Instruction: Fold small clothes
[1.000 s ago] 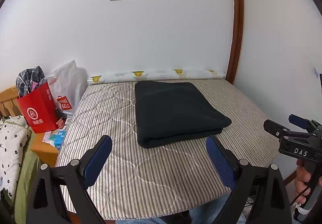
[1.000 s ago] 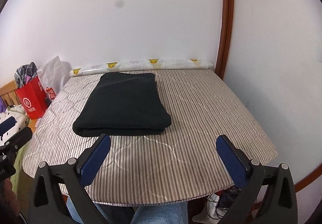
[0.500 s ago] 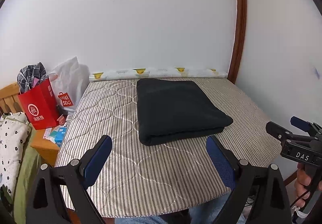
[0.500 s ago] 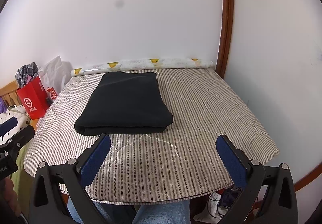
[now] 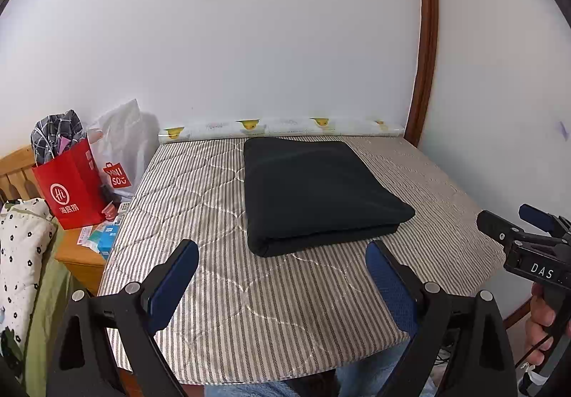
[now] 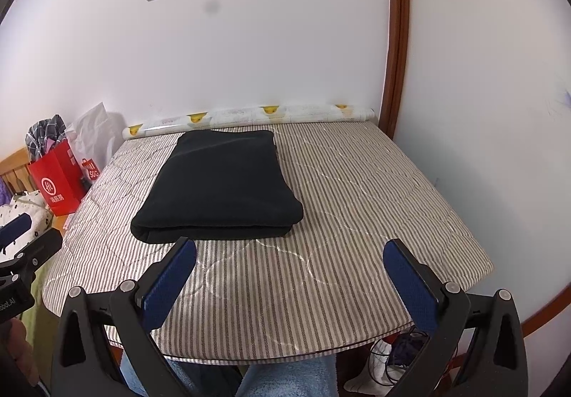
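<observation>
White-walled corner room, wood trim in the corner. Worktop (image 5: 221, 318) with striped quilted cover took up most of both views.

Black garment (image 5: 314, 190) lay on worktop, left of centre toward the back, already folded into a thick flat rectangle, rounded fold edge facing the operator. Likely parked there as a finished piece; fold looked complete.

Patterned roll (image 5: 285, 126) lay along the back edge against the wall, out of the working area.

Red paper bag (image 5: 71, 186) and white plastic bag (image 5: 125, 143) stood off the worktop's left side.

Left hand-held gripper (image 5: 282, 275) was held just short of the garment, jaws spread wide, nothing between them. Right hand-held gripper (image 6: 289, 275) likewise wide apart and empty, near front edge. Neither touched cloth; probably hanging back after release.
</observation>
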`<state>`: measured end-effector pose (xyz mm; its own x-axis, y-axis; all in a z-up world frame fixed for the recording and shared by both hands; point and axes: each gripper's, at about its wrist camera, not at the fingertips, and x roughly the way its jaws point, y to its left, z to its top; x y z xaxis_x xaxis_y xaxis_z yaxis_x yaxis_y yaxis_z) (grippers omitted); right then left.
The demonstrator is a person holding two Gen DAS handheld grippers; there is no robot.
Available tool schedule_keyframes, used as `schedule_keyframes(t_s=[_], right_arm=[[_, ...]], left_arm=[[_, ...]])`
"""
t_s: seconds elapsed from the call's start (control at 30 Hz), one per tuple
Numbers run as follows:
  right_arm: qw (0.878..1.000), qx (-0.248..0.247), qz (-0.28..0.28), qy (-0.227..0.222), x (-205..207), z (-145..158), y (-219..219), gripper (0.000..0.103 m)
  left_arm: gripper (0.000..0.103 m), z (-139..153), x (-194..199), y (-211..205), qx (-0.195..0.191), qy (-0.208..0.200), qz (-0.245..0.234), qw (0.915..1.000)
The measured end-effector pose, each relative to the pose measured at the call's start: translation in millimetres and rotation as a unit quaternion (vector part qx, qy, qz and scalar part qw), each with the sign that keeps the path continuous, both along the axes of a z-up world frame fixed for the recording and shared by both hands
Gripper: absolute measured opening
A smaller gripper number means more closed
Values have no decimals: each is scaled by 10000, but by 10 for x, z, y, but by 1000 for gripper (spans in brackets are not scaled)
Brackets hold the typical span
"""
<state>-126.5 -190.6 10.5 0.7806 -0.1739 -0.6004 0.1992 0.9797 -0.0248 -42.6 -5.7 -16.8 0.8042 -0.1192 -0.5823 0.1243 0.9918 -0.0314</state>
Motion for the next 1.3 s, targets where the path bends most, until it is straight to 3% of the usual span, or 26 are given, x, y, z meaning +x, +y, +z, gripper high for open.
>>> schedule_keyframes(t_s=[1.3], right_arm=[[9999,-124,82,-15,-2,12,17,103]], left_arm=[[95,-10,63,65,-89,50,30,9999]])
